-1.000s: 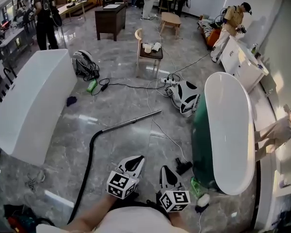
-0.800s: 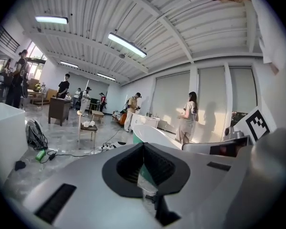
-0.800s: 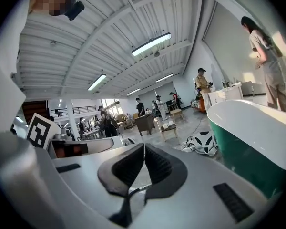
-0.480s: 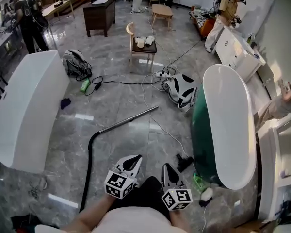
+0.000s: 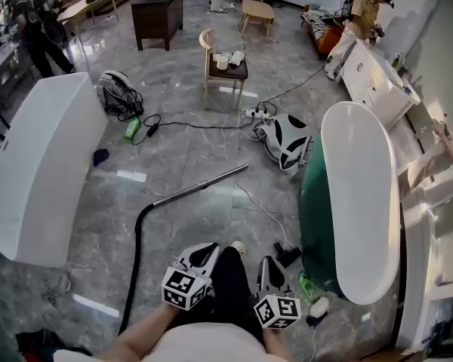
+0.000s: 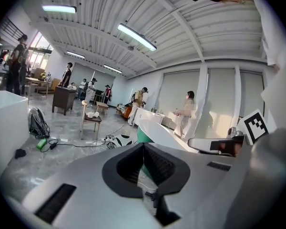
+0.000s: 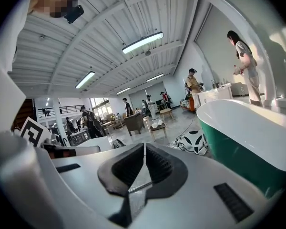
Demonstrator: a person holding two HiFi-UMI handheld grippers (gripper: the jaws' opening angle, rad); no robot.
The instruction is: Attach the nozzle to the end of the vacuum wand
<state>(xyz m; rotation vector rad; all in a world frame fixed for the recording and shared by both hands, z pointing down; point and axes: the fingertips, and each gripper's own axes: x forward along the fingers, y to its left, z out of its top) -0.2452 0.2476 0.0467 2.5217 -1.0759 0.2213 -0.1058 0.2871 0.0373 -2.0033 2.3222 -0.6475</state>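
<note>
The metal vacuum wand (image 5: 202, 185) lies slanted on the grey marble floor, and its black hose (image 5: 138, 247) curves off its lower left end toward me. The small black nozzle (image 5: 287, 255) lies on the floor beside the green tub, apart from the wand. My left gripper (image 5: 208, 247) hangs low in the head view, below the wand, shut and empty. To its right my right gripper (image 5: 266, 262) is also shut and empty, a little left of the nozzle. Each gripper view shows its pads pressed together: left gripper (image 6: 143, 145), right gripper (image 7: 144, 146).
A green tub with a white rim (image 5: 360, 202) stands at the right and a white tub (image 5: 38, 164) at the left. A black-and-white backpack (image 5: 287, 145), cables and a chair (image 5: 224, 70) lie beyond the wand. My dark trouser leg (image 5: 230, 281) shows between the grippers. People stand far off.
The floor has slid toward me. My leg and shoe have come into view between the grippers. Both grippers sit slightly lower and stay shut.
</note>
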